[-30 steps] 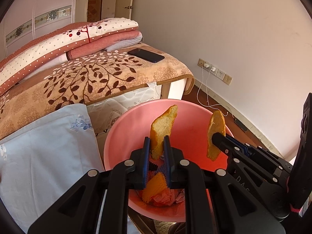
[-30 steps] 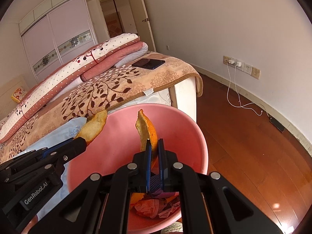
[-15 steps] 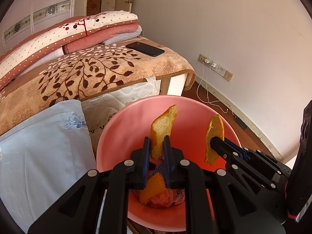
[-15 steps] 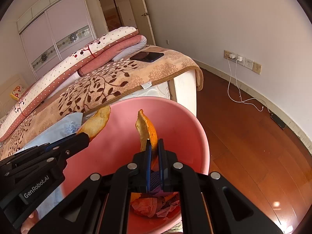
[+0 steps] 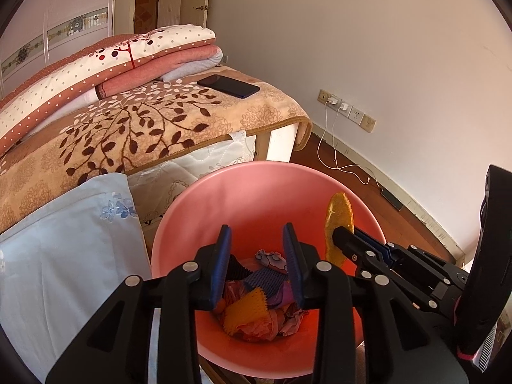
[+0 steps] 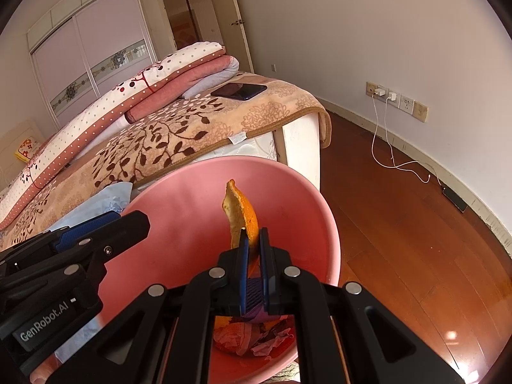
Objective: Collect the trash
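Orange peel [image 6: 244, 216] stands upright between the blue pads of my right gripper [image 6: 252, 240], which is clamped on its lower end, holding it above the inside of the pink bin [image 6: 192, 172]. My left gripper [image 5: 256, 240] hangs over the same bin with its fingers spread apart and nothing between them. Through that gap I see the bottom of the bin, where crumpled wrappers [image 5: 272, 320] in purple and pink lie heaped with an orange scrap [image 5: 244, 308]. From my left wrist view the peel shows at the right, just beside my left gripper, inside the bin's rim. Behind the bin is the bed with its leaf-patterned blanket [image 5: 144, 128], a dark phone [image 5: 228, 85] lying on it, and a pale blue pillowcase [image 5: 64, 240] touching the bin's left side
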A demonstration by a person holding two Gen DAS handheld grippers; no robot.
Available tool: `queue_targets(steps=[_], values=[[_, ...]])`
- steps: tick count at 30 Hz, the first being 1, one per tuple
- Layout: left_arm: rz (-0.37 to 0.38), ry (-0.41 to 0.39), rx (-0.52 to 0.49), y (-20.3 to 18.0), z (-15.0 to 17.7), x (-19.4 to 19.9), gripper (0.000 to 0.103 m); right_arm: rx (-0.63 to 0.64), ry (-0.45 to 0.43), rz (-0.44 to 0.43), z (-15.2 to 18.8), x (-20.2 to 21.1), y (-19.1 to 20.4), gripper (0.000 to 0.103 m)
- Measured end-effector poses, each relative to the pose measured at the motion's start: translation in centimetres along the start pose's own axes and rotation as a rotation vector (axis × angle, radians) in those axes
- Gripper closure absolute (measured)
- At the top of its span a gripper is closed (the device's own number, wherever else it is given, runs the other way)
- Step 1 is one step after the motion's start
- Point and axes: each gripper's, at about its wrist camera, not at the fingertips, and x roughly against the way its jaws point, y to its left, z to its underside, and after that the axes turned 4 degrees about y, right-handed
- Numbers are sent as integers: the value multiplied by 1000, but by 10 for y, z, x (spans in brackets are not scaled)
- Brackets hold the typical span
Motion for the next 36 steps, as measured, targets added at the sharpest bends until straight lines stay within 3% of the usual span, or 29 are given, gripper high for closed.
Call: queue_targets(steps=[9, 13, 16, 36], values=[[0, -5, 4, 1, 0, 2, 69, 5, -6, 9, -5, -1, 0, 97], [-2, -11, 9, 1, 0, 3, 58, 10, -8, 10, -7, -1, 1, 96], [-5, -13, 12, 2, -1, 4, 58, 18, -17, 16, -7, 1, 2, 88], [4, -51, 21, -1, -1, 21, 58, 23, -53, 8, 2, 26, 5, 87]])
